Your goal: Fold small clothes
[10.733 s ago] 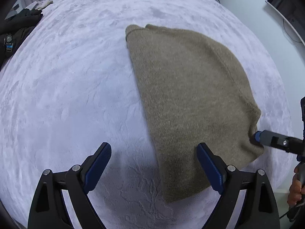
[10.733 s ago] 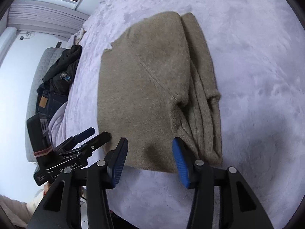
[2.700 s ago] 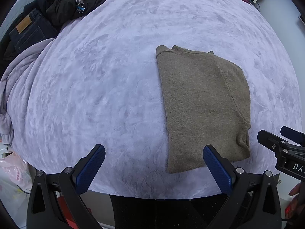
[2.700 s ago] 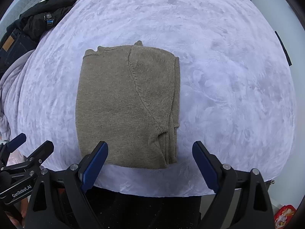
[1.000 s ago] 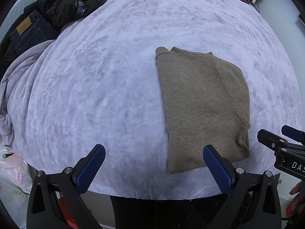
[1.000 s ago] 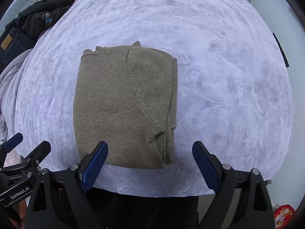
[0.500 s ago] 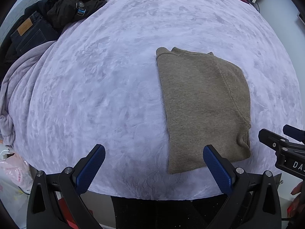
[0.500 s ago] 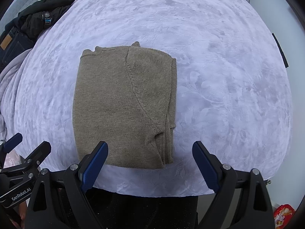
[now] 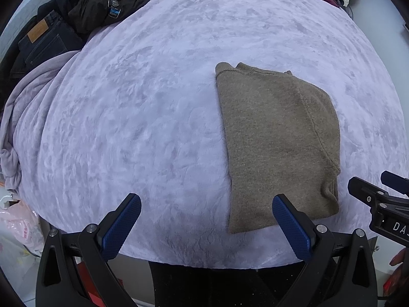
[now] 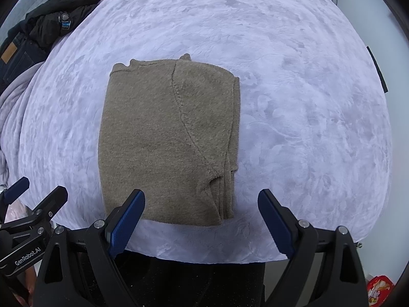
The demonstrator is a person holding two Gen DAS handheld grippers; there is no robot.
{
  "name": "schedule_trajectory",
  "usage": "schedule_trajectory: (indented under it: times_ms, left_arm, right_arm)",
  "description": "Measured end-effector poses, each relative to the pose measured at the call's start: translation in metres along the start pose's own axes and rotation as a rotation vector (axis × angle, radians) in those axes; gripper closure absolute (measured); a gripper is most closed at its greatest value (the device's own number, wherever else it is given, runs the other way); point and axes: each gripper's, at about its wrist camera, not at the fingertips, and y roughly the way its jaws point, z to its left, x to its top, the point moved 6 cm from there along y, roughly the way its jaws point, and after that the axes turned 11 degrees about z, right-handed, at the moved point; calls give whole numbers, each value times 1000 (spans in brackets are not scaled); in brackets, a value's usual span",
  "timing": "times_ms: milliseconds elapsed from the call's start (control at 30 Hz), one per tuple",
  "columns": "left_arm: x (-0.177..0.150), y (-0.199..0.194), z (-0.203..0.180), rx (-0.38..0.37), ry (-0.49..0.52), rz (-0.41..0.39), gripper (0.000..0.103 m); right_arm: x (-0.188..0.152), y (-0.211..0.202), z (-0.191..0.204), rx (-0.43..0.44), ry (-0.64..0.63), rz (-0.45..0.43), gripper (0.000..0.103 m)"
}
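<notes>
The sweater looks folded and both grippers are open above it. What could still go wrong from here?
The brown sweater lies near the bed's front edge; a nudge from either open gripper, right or left, could drag it off. Its stacked layers at the right side look loose and may splay if lifted carelessly.

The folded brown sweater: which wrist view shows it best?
The right wrist view: the sweater lies near the centre, with its stacked fold edges visible on the right. In the left wrist view it sits off to the right, with one blue finger covering part of its near edge.
</notes>
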Motion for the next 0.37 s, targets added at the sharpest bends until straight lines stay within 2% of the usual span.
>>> schedule_trajectory:
  times_ms: [367]
  left_arm:
    - [2,-2,0,-6,12,-16,0]
  right_arm:
    - [-1,2,9,-4,-3,3,11]
